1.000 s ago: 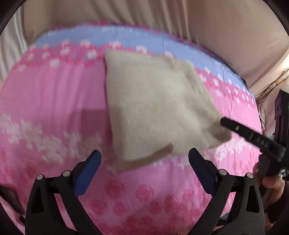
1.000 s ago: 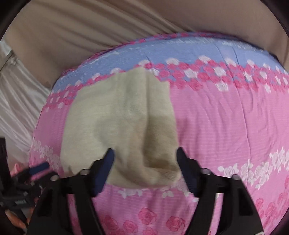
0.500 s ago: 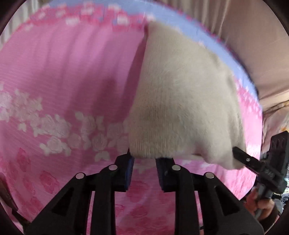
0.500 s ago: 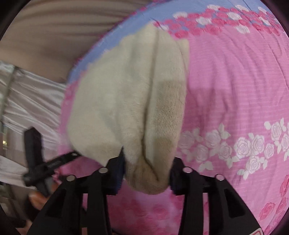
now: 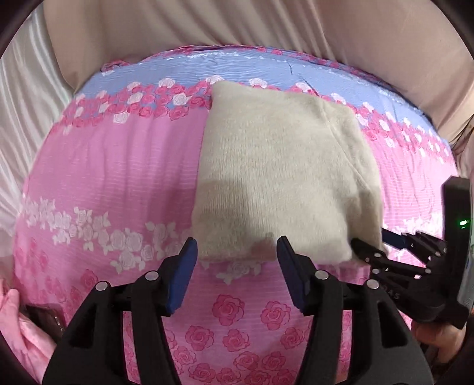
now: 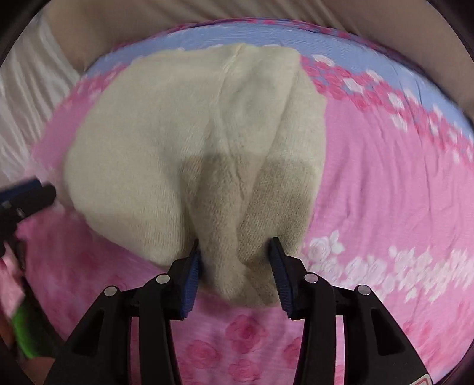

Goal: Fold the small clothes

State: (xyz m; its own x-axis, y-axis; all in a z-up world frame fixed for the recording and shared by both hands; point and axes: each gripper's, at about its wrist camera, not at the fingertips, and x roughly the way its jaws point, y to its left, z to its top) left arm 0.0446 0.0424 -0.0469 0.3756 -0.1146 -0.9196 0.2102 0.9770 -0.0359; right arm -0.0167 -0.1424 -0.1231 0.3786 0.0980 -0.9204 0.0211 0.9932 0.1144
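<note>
A cream fuzzy garment [image 5: 281, 183] lies folded into a rough square on the pink rose-print bedsheet [image 5: 118, 165]. My left gripper [image 5: 235, 257] is open, its fingertips just in front of the garment's near edge, holding nothing. My right gripper [image 6: 234, 260] has its jaws partly closed around the bunched near corner of the garment [image 6: 195, 142], with the cloth between the blue pads. The right gripper also shows in the left wrist view [image 5: 370, 245] at the garment's near right corner. The left gripper tip [image 6: 29, 189] shows at the left of the right wrist view.
The sheet has a blue band [image 5: 237, 65] along its far edge, against beige curtains [image 5: 207, 20]. A white satin cloth [image 5: 20, 97] lies at the left. A pink cloth [image 5: 26, 334] and a dark object [image 5: 47, 319] sit at the near left.
Both grippers shut on the garment's near edge and lifted it, then set it down. The left gripper has now opened and let go; the right still has cloth between its pads.
</note>
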